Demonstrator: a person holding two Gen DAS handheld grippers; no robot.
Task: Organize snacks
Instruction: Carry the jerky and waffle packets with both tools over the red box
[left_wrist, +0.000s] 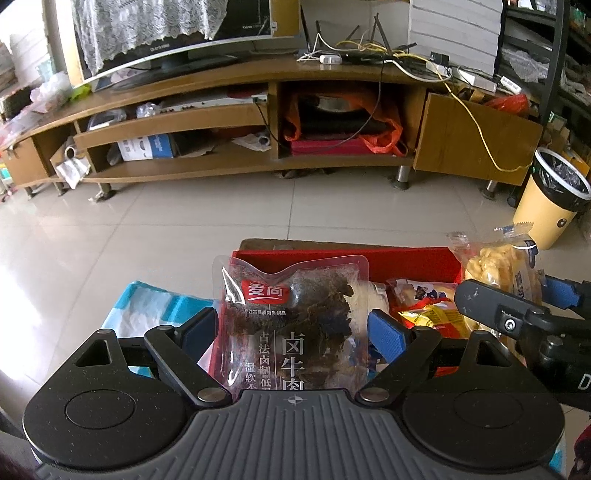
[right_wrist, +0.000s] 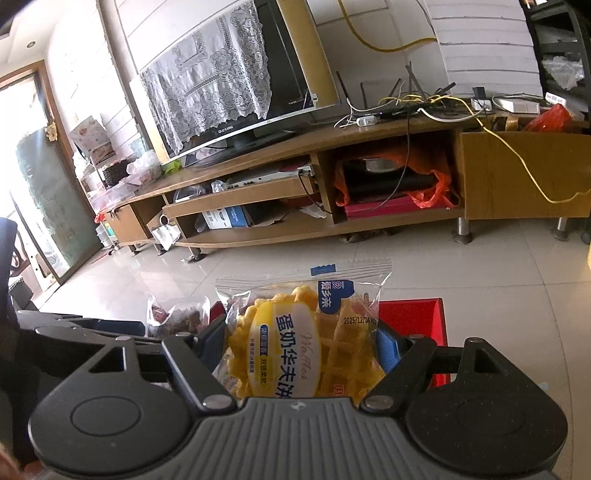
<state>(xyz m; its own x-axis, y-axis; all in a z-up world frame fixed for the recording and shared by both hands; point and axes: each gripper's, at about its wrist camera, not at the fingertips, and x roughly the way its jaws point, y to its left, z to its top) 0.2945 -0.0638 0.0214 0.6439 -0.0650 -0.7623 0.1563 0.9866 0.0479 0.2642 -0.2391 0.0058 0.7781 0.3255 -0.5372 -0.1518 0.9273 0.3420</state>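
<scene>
My left gripper (left_wrist: 293, 328) is shut on a clear braised beef packet (left_wrist: 291, 314) with a red logo and holds it upright above a red box (left_wrist: 413, 264). Several snack packs (left_wrist: 424, 306) lie in the box. My right gripper (right_wrist: 303, 343) is shut on a clear packet of yellow waffles (right_wrist: 295, 339) and holds it up over the same red box (right_wrist: 413, 317). The waffle packet also shows in the left wrist view (left_wrist: 495, 266), with the right gripper's fingers (left_wrist: 491, 302) on it. The beef packet shows at the left in the right wrist view (right_wrist: 177, 314).
A blue and white cloth (left_wrist: 147, 310) lies left of the box. A long wooden TV stand (left_wrist: 240, 155) with a television (left_wrist: 173, 40) runs across the tiled floor ahead. A yellow waste bin (left_wrist: 550, 195) stands at the right.
</scene>
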